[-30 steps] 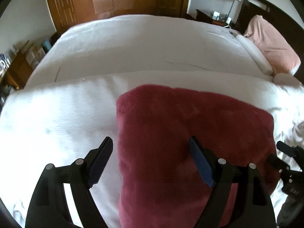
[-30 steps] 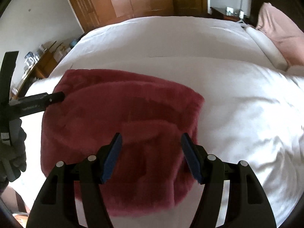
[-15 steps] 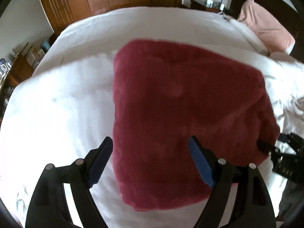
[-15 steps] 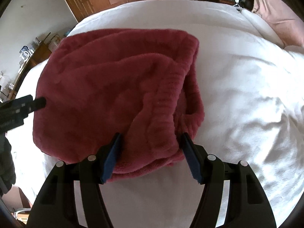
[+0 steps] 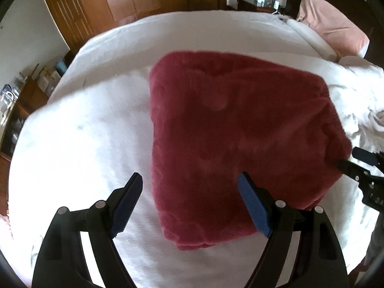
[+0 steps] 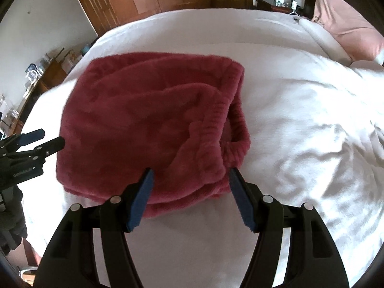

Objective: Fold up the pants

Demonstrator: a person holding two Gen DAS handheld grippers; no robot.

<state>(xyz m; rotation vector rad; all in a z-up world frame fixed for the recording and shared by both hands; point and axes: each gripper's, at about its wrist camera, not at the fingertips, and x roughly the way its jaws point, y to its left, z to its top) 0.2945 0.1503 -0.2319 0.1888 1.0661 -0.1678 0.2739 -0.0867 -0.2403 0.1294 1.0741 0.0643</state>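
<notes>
The dark red fleece pants (image 5: pixel 230 139) lie folded into a thick block on the white bed (image 5: pixel 79 144). In the right wrist view the pants (image 6: pixel 144 129) show the elastic waistband on the right side, folded over the top. My left gripper (image 5: pixel 189 192) is open and empty, hovering above the pants' near left corner. My right gripper (image 6: pixel 192 187) is open and empty, hovering above the near edge of the pants. The right gripper also shows at the right edge of the left wrist view (image 5: pixel 360 168), and the left gripper at the left edge of the right wrist view (image 6: pixel 31 144).
A pink pillow (image 5: pixel 333 26) and a rolled white pillow lie at the bed's far right. Wooden wardrobe doors (image 5: pixel 134 2) stand behind the bed. A cluttered side table (image 5: pixel 24 93) stands to the left. Rumpled white sheets (image 6: pixel 336 144) lie right of the pants.
Both grippers have drawn back and up from the pants, which lay between the open jaws before and now lie free on the bed.
</notes>
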